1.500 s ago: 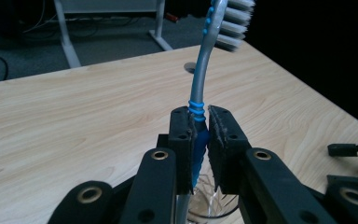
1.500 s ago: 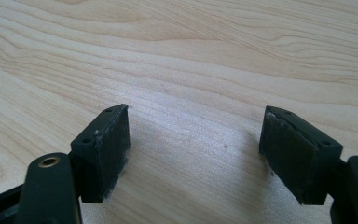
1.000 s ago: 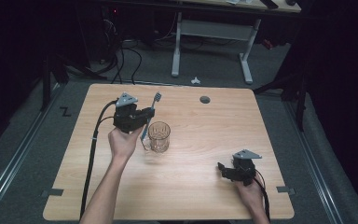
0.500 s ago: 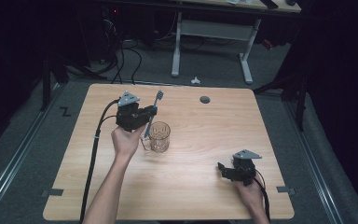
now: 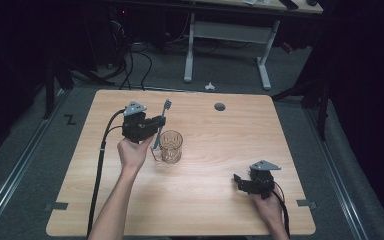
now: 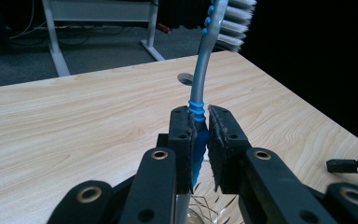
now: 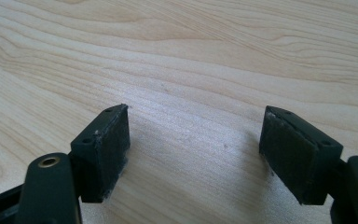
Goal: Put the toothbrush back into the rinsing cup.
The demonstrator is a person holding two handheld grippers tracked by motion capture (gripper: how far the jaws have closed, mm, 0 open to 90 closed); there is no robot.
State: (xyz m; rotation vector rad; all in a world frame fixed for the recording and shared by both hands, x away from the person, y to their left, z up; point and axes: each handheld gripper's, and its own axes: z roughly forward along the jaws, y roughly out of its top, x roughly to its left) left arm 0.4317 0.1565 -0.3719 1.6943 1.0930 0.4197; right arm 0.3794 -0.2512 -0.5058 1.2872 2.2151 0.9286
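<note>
- the left tongs [image 5: 156, 124] pinch a toothbrush [image 5: 161, 121] low on its blue-and-grey handle, bristle head tilted up and away, its lower end just above a clear glass cup [image 5: 170, 146].
- in the left gripper view the toothbrush [image 6: 200, 88] sits between the pads, with the cup's rim [image 6: 200, 211] right under the jaws.
- the cup stands mid-counter [image 5: 220, 150], beside the left hand [image 5: 132, 152].
- the right tongs [image 5: 240, 182] rest spread wide near the counter's right front, well apart from the cup, with bare wood [image 7: 191, 93] between the jaws.
- a round cable hole [image 5: 220, 106] lies beyond the cup.
</note>
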